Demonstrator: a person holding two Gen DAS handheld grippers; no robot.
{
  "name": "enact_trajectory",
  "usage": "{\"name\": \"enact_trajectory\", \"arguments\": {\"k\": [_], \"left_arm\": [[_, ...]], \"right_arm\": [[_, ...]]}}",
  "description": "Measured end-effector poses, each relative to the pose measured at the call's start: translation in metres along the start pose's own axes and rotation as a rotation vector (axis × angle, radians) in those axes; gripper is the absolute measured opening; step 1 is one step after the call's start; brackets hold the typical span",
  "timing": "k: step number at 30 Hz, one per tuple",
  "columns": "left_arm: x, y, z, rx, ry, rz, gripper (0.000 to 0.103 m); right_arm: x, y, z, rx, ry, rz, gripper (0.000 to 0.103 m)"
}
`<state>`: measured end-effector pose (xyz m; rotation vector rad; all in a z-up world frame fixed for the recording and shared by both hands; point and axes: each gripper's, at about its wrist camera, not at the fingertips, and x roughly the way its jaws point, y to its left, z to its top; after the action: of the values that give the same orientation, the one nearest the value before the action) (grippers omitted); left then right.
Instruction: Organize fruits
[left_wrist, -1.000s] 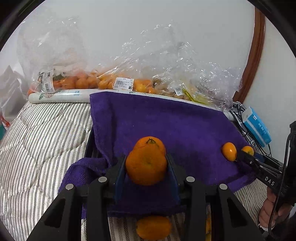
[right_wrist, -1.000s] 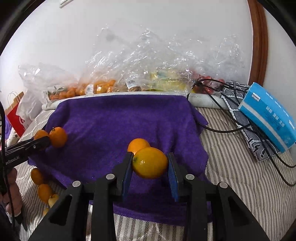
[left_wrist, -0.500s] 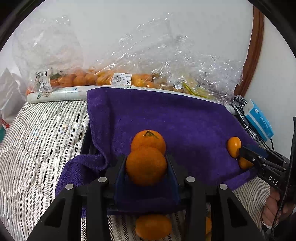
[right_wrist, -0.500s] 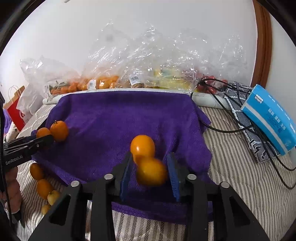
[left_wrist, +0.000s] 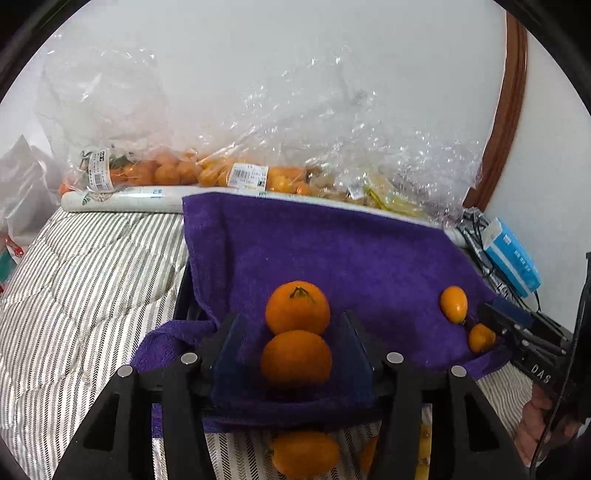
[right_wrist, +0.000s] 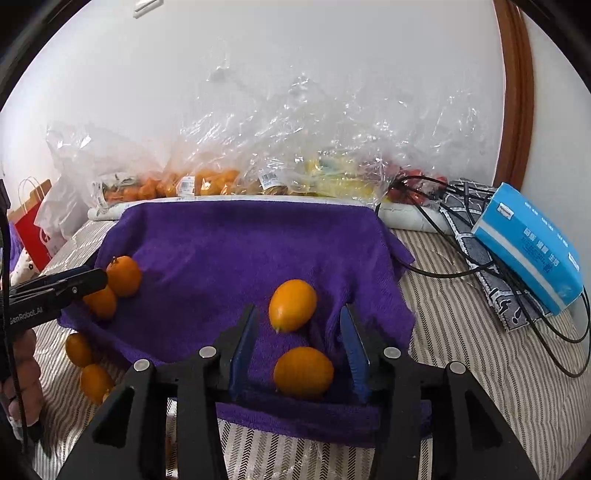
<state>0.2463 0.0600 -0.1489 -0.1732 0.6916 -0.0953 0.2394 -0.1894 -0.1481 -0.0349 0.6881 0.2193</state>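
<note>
A purple towel (left_wrist: 332, 251) (right_wrist: 236, 251) covers a raised tray on the striped bed. In the left wrist view my left gripper (left_wrist: 291, 328) is open; a mandarin (left_wrist: 296, 358) lies on the towel between its fingers, with a stemmed mandarin (left_wrist: 297, 307) just beyond it. In the right wrist view my right gripper (right_wrist: 299, 325) is open; a yellow-orange citrus (right_wrist: 303, 373) lies on the towel between its fingers and another (right_wrist: 292, 305) sits just ahead. Each gripper also shows at the edge of the other's view.
Clear bags of oranges and other fruit (left_wrist: 229, 173) (right_wrist: 280, 177) line the wall behind the towel. Loose oranges (right_wrist: 88, 365) (left_wrist: 304, 452) lie on the striped bedding off the towel's front edge. A blue tissue pack (right_wrist: 528, 243) and black cables (right_wrist: 461, 273) lie to the right.
Both grippers have opened. The mandarin in the left one and the citrus in the right one have dropped onto the towel between the fingers.
</note>
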Motion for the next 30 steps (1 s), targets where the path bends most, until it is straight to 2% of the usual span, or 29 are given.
{"name": "enact_trajectory", "arguments": {"k": [3,8,11,16,19,24,30], "left_arm": [[-0.005,-0.002,0.0,0.011,-0.023,0.004,0.052],[-0.009,-0.01,0.0,0.063,-0.043,0.06,0.052],[-0.012,-0.01,0.0,0.065,-0.052,0.066,0.052],[-0.022,-0.008,0.001,0.052,-0.062,0.031,0.052],[-0.028,-0.006,0.001,0.04,-0.068,0.035,0.052],[-0.042,-0.001,-0.004,0.039,-0.087,0.065,0.052],[-0.063,0.013,-0.027,0.072,-0.092,0.139,0.057]], "right_arm": [[-0.003,0.002,-0.001,-0.018,-0.021,-0.02,0.046],[-0.015,0.004,-0.002,-0.037,-0.077,-0.005,0.046],[-0.021,0.002,0.004,-0.003,-0.079,0.004,0.046],[-0.042,0.006,0.008,0.053,-0.066,0.027,0.046],[-0.052,0.015,-0.001,0.054,-0.042,0.019,0.046],[-0.065,0.032,-0.029,0.055,0.042,0.076,0.046],[-0.073,0.06,-0.065,0.004,0.114,0.099,0.046]]}}
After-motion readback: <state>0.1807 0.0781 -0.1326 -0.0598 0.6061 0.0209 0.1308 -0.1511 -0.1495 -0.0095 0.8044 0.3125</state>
